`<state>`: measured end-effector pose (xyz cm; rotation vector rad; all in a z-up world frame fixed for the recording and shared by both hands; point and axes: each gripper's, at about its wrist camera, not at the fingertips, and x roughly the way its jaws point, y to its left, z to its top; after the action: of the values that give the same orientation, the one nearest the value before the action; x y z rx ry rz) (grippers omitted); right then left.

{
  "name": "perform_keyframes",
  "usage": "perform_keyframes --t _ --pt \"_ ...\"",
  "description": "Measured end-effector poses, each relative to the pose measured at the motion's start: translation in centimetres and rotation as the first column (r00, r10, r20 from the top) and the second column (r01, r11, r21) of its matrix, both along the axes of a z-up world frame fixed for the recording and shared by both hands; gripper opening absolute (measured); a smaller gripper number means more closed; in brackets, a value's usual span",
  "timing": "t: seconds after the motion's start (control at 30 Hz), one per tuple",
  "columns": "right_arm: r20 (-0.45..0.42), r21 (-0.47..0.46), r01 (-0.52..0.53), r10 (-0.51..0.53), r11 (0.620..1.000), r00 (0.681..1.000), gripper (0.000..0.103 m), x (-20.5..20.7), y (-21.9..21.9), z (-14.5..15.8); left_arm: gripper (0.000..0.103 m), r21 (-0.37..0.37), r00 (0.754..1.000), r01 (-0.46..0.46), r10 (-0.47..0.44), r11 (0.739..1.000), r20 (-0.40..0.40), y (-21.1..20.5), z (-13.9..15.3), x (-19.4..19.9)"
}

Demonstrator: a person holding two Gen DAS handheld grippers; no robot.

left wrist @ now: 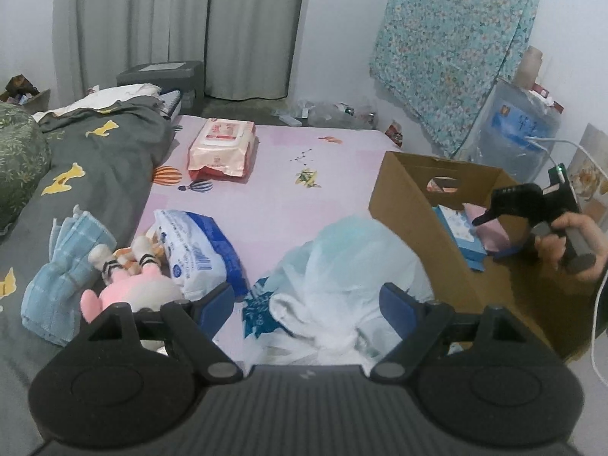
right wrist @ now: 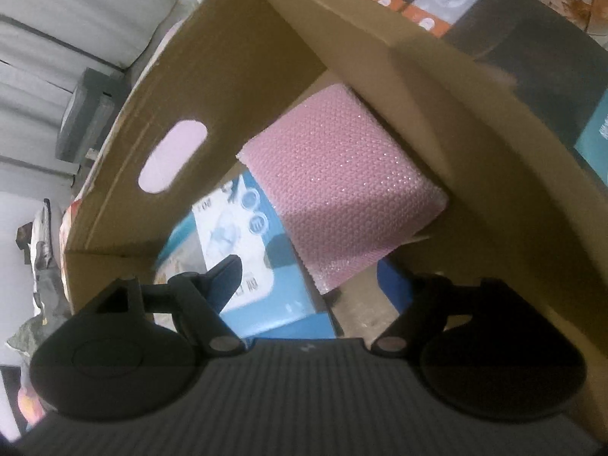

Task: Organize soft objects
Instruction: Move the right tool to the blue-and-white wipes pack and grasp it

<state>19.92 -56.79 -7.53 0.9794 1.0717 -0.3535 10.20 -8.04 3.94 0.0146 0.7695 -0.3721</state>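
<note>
My left gripper [left wrist: 307, 302] is open, its fingers on either side of a white translucent plastic bag [left wrist: 342, 262] of soft goods on the pink bed sheet [left wrist: 304, 205]. To its left lie a blue-and-white tissue pack [left wrist: 197, 250], a pink plush toy [left wrist: 133, 281] and a light blue towel [left wrist: 64, 277]. A red-and-white wipes pack [left wrist: 222, 148] lies farther back. My right gripper [right wrist: 311, 269] is open inside the cardboard box [right wrist: 197, 87], just above a pink textured pack [right wrist: 342, 190] and a blue-and-white pack [right wrist: 243, 250]. The right gripper also shows in the left wrist view [left wrist: 490, 216], over the box [left wrist: 402, 205].
A dark grey blanket with yellow prints [left wrist: 91, 174] covers the bed's left side, with a green pillow [left wrist: 19, 167] beyond it. A grey box [left wrist: 163, 76] stands by the curtains. A floral cloth [left wrist: 456, 45] hangs at the right wall over bags.
</note>
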Motion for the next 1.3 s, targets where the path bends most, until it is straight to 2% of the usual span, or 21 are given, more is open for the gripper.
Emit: perform_keyframes --t 0.2,0.37,0.47,0.6,0.73,0.8,0.9,1.03,1.17,1.3 --pt "0.013 0.056 0.021 -0.021 0.998 1.0 0.08 -0.4 -0.6 -0.2 0.087 0.036 1.0 -0.005 0.004 0.999 0.02 1.4 -0.8 -0.9" --pt "-0.015 0.079 0.003 -0.002 0.997 1.0 0.082 -2.3 0.1 0.9 0.087 0.024 0.999 -0.014 0.013 1.0 0.033 2.9 -0.8 -1.1" --pt "0.012 0.055 -0.024 0.024 0.998 1.0 0.082 -3.8 1.1 2.9 0.087 0.038 0.998 -0.028 0.026 0.999 0.062 3.6 -0.7 -1.5" --pt "0.094 0.033 -0.068 0.065 0.997 0.993 0.083 -5.5 2.7 6.4 0.087 0.051 0.996 -0.04 0.035 0.998 0.081 4.6 -0.7 -2.2" --pt "0.185 -0.001 -0.164 0.161 0.987 0.969 0.083 -5.6 6.0 10.0 0.087 0.064 0.995 -0.055 0.049 0.996 0.088 5.5 -0.8 -2.9" --pt "0.222 -0.028 -0.246 0.246 0.969 0.943 0.083 -4.9 8.6 11.8 0.087 0.066 0.994 -0.072 0.067 0.995 0.085 6.1 -1.0 -3.1" --pt "0.271 -0.073 -0.408 0.412 0.91 0.87 0.083 -2.0 13.9 13.6 0.087 0.064 0.992 -0.105 0.1 0.992 0.078 7.0 -1.3 -3.3" --pt "0.297 -0.092 -0.619 0.614 0.78 0.731 0.083 2.5 22.3 14.7 0.086 0.08 0.983 -0.169 0.162 0.982 0.088 8.2 -1.6 -3.3" --pt "0.254 -0.084 -0.774 0.764 0.628 0.592 0.083 7.6 30.8 14.4 0.085 0.091 0.968 -0.243 0.235 0.966 0.093 9.7 -2.1 -2.9" --pt "0.164 -0.102 -0.844 0.846 0.526 0.507 0.083 12.1 37.7 12.0 0.085 0.078 0.953 -0.299 0.294 0.951 0.068 11.4 -2.5 -2.2"
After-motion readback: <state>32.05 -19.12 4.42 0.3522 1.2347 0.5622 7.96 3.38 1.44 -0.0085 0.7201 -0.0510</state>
